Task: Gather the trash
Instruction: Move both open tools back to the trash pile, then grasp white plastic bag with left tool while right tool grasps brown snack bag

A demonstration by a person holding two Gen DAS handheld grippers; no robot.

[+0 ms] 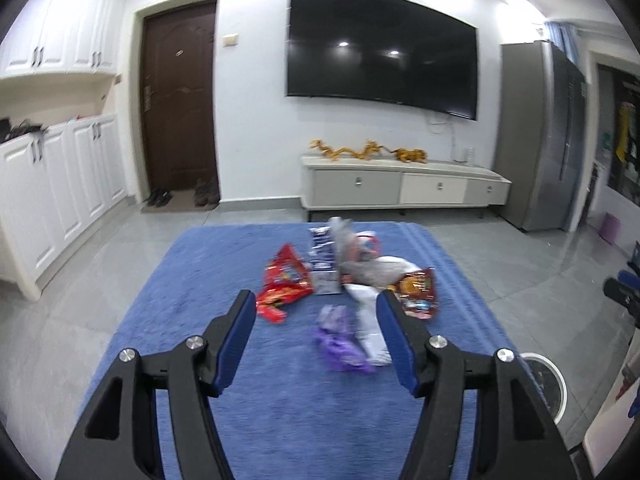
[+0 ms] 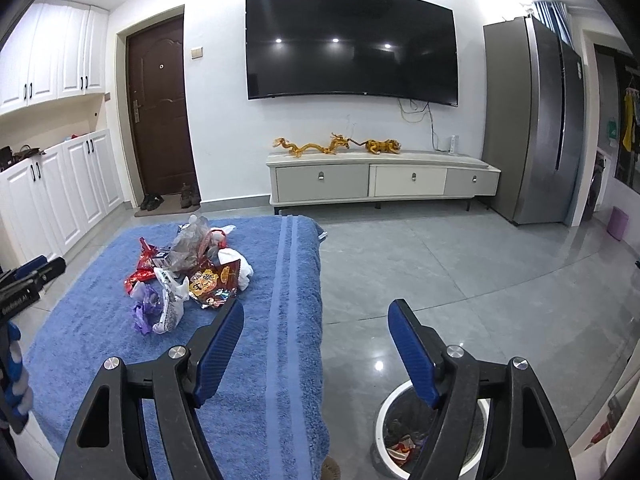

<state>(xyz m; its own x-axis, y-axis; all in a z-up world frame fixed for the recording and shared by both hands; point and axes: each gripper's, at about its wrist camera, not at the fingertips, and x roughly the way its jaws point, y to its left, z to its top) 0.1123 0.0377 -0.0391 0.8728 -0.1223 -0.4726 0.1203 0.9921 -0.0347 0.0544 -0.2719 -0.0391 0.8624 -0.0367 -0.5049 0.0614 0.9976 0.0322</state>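
Observation:
A pile of trash lies on a blue towel: a red wrapper, a blue-and-white carton, a grey bag, a dark red snack bag, a white wrapper and a purple wrapper. My left gripper hovers open just short of the purple and white wrappers, gripping nothing. In the right wrist view the pile sits to the left. My right gripper is open and empty over the towel's right edge. A white-rimmed bin with some trash inside stands below it on the floor.
Grey tile floor surrounds the towel. A low TV cabinet and a wall TV stand at the back, a grey fridge at the right, white cupboards and a brown door at the left. The bin's rim shows beside the towel.

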